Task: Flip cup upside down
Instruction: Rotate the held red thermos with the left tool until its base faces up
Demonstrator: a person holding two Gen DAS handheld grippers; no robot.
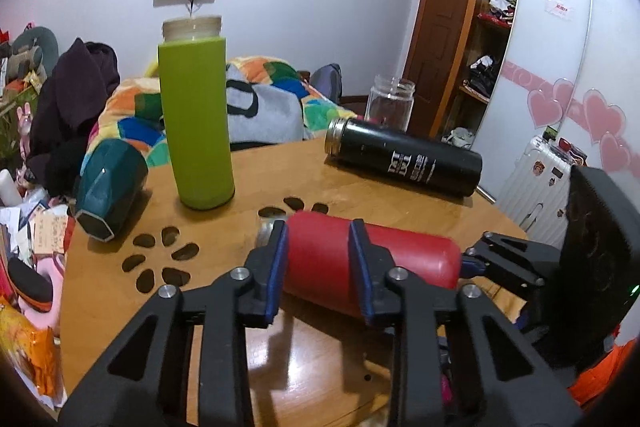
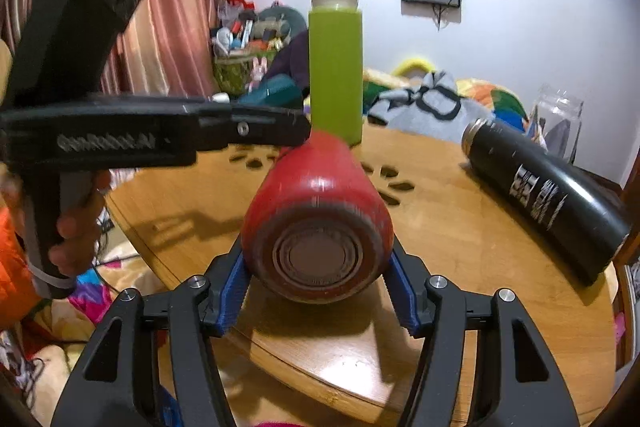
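Note:
A red cup point(image 1: 320, 259) lies on its side above the round wooden table point(image 1: 400, 211), silver mouth to the left in the left wrist view. My left gripper point(image 1: 318, 247) is shut on its body near the mouth. In the right wrist view the cup's base point(image 2: 318, 255) faces the camera. My right gripper point(image 2: 316, 291) is shut on that base end, one blue pad on each side. The left gripper point(image 2: 160, 135) reaches in from the left there.
A green bottle point(image 1: 196, 123) stands upright at the back left. A black bottle point(image 1: 404, 157) lies on its side to the right. A glass jar point(image 1: 390, 103) stands behind it. A teal faceted cup point(image 1: 108, 187) lies at the left edge.

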